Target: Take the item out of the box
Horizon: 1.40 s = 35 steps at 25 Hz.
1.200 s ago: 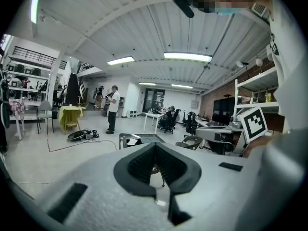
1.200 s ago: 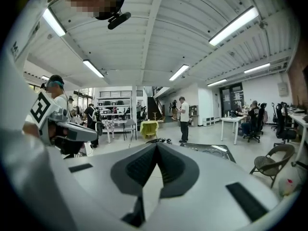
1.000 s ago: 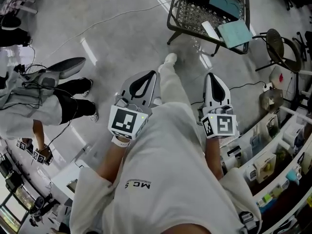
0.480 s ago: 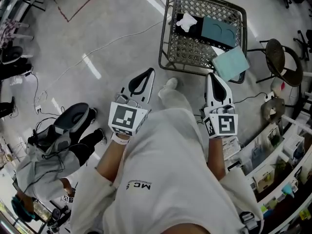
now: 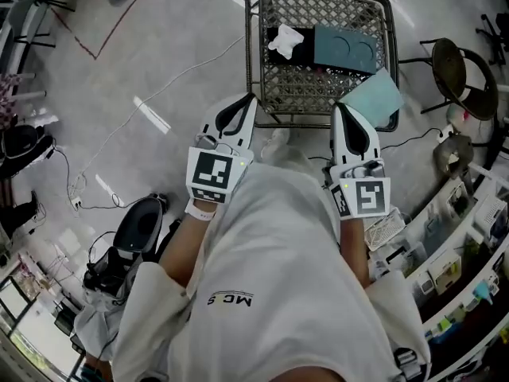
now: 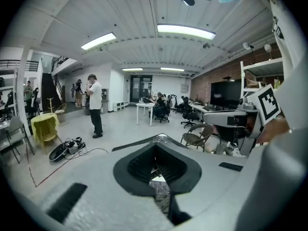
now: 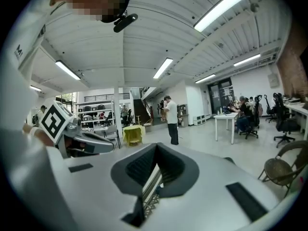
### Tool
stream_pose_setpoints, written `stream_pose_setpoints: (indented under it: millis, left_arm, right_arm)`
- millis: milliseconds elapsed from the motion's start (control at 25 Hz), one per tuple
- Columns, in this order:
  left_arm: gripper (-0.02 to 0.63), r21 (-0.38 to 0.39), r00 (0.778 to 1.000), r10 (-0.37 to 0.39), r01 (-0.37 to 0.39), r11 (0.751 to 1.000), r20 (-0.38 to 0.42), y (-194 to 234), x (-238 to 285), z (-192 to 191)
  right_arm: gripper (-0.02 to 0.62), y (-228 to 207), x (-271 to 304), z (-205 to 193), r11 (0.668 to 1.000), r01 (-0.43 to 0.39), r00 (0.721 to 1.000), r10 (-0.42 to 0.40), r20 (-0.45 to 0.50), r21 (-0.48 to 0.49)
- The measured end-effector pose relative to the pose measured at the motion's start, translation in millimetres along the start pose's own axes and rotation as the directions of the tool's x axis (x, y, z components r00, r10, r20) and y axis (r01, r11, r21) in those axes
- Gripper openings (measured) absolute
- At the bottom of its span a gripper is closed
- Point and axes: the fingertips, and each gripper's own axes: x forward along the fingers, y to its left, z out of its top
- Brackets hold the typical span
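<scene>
A wire-mesh table [image 5: 270,94] stands just ahead of me in the head view. On it lie a teal box [image 5: 343,48] and a crumpled white item [image 5: 284,40] on a black block [image 5: 296,48]. A teal lid [image 5: 372,98] hangs over the table's near right corner. My left gripper [image 5: 246,99] is shut and empty, its tip at the table's near edge. My right gripper [image 5: 343,108] is also shut and empty, beside the lid. In the gripper views the left gripper [image 6: 156,141] and the right gripper [image 7: 155,147] point across the room, jaws together.
A round dark chair [image 5: 465,66] stands right of the table. Cluttered shelves [image 5: 453,245] run along the lower right. A white cable [image 5: 159,78] crosses the floor at left. A person [image 5: 103,301] crouches low at the lower left.
The mesh table has slid from the upper right toward the middle of the head view and come closer. Both grippers stay shut in front of my body, now reaching its near edge.
</scene>
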Motion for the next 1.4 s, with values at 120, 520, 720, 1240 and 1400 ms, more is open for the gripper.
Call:
stream_pose_setpoints:
  millis: [120,520,720,1240,1400]
  left_arm:
    - [0.025,0.02,0.997,-0.065,0.066,0.998,-0.041,0,30,-4]
    - [0.026,0.164,0.955,-0.224,0.257,0.952,-0.193,23,128,-32]
    - [0.026,0.33,0.918,-0.226,0.335,0.883,-0.326,50,182,-89]
    - [0.076,0.548,0.843,-0.264,0.512,0.661,-0.469,68,279,-170]
    - [0.094,0.585,0.824,-0.265,0.548,0.598,-0.501,70,301,-190]
  right_arm:
    - [0.015,-16,0,-4,0.998,0.057,0.998,-0.057,-0.011,0.009]
    - [0.015,-54,26,-39,0.976,0.206,0.975,-0.198,-0.101,0.072]
    - [0.015,-62,57,-61,0.965,0.247,0.96,-0.231,-0.155,0.092]
    - [0.015,-61,84,-102,0.933,0.317,0.934,-0.276,-0.226,0.169]
    - [0.015,-64,79,-113,0.919,0.347,0.923,-0.298,-0.245,0.188]
